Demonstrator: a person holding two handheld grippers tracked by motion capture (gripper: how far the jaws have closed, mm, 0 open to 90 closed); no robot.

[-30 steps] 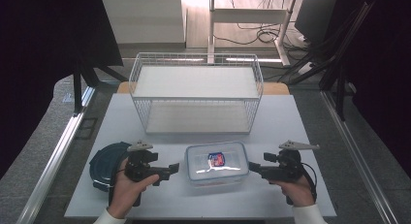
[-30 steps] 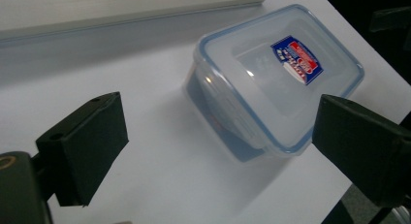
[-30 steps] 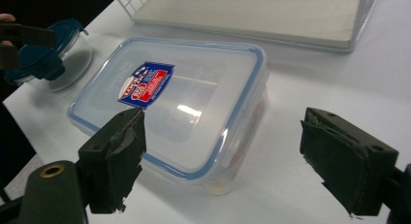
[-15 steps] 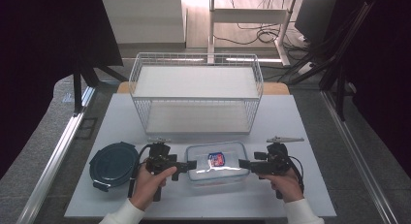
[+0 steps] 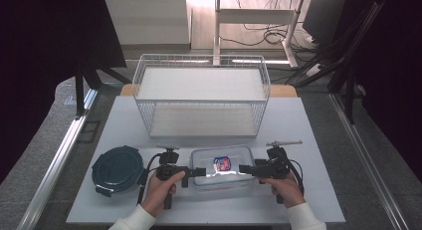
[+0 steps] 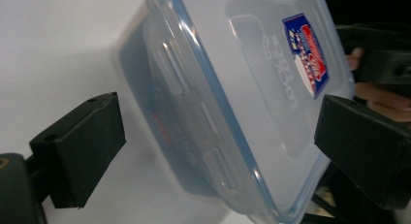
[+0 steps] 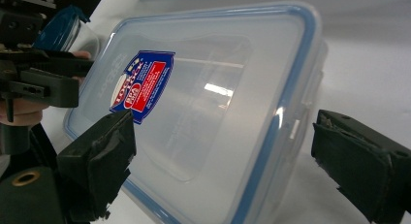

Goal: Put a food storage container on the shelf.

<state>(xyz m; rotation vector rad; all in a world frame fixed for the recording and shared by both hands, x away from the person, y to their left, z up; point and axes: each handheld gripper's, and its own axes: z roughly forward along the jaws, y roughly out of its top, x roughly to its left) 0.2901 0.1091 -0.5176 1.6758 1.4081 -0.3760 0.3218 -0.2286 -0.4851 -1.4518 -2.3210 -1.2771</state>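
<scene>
Step in hand: clear lidded box (image 5: 222, 166) flanked by left gripper (image 5: 200, 172) and right gripper (image 5: 245, 169), jaws apart, nothing clamped. Next: both ends to be gripped evenly.

The left claw (image 6: 213, 146) stands open around the clear lidded container (image 6: 232, 98) on the white tabletop (image 6: 58, 44), its pads apart from it.

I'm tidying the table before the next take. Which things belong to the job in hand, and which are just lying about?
In the job:
clear lidded container
left hand-held gripper
right hand-held gripper

Lying about:
dark round lid
white wire basket
</scene>
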